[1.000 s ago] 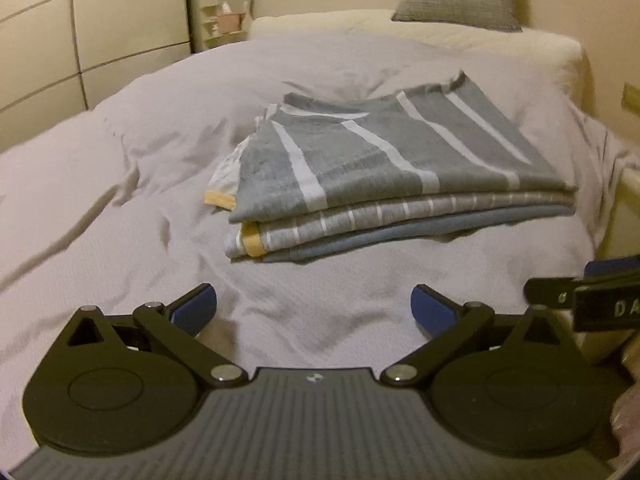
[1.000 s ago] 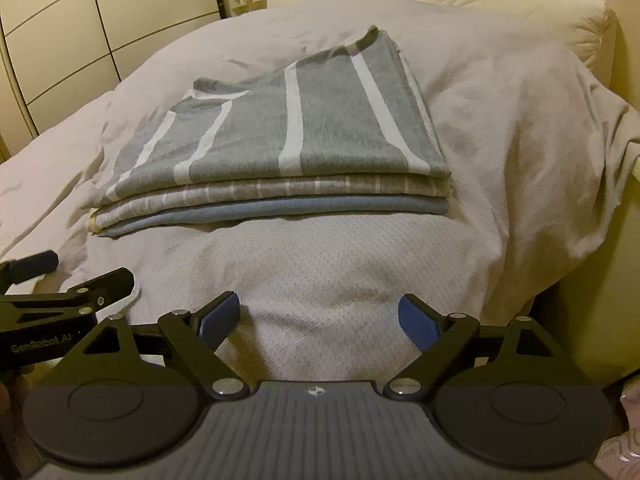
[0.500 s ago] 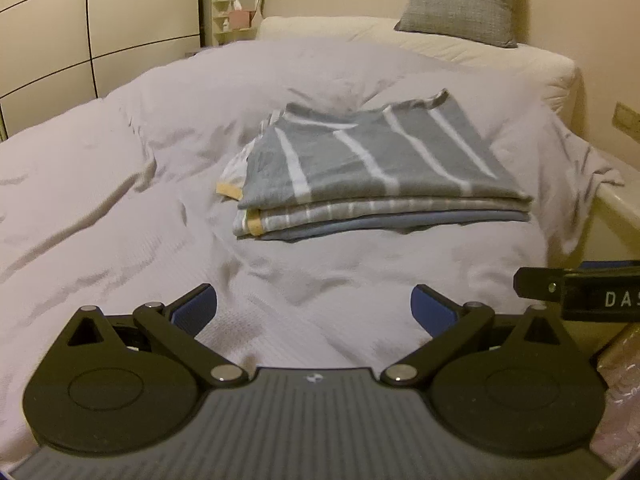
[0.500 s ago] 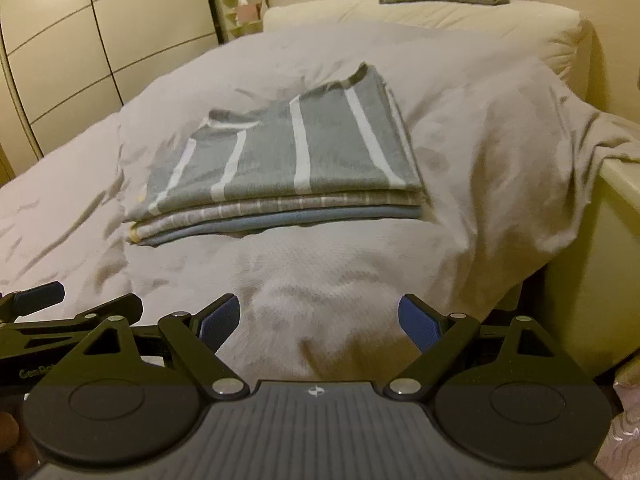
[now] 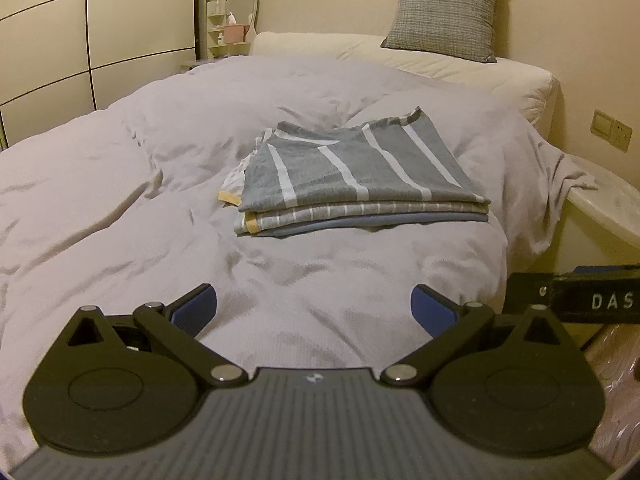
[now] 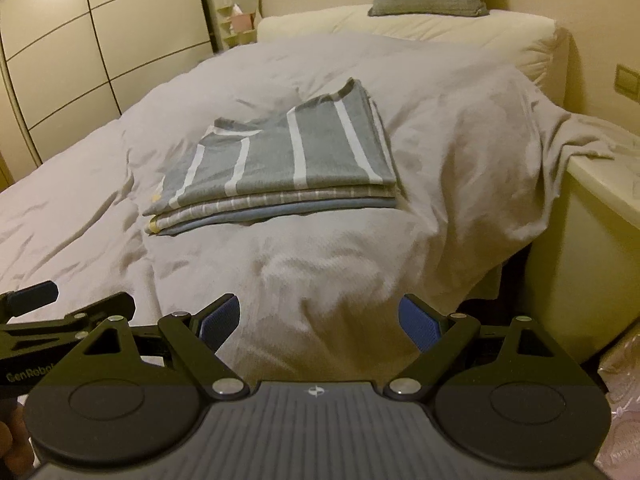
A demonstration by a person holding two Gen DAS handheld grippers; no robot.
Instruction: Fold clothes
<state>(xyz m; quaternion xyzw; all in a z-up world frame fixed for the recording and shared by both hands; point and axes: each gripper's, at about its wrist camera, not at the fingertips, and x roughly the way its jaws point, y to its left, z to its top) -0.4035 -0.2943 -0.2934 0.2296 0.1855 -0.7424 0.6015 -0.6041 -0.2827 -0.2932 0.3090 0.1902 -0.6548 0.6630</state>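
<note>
Both grippers have backed away from the folded stack (image 5: 362,178), now smaller at 12 o'clock on the duvet (image 5: 120,208). Left gripper (image 5: 314,308) and right gripper (image 6: 320,318) spread wide, empty. Folding looks finished.

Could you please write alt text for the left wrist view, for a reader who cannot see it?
A neat stack of folded clothes, grey striped piece on top, lies on a bed's pale duvet. The open, empty left tool sits in the foreground, apart from the stack.

A stack of folded clothes (image 5: 360,184) lies on the duvet (image 5: 120,208) before me; behind it, a cushion (image 5: 444,12), perhaps on the headboard.
</note>
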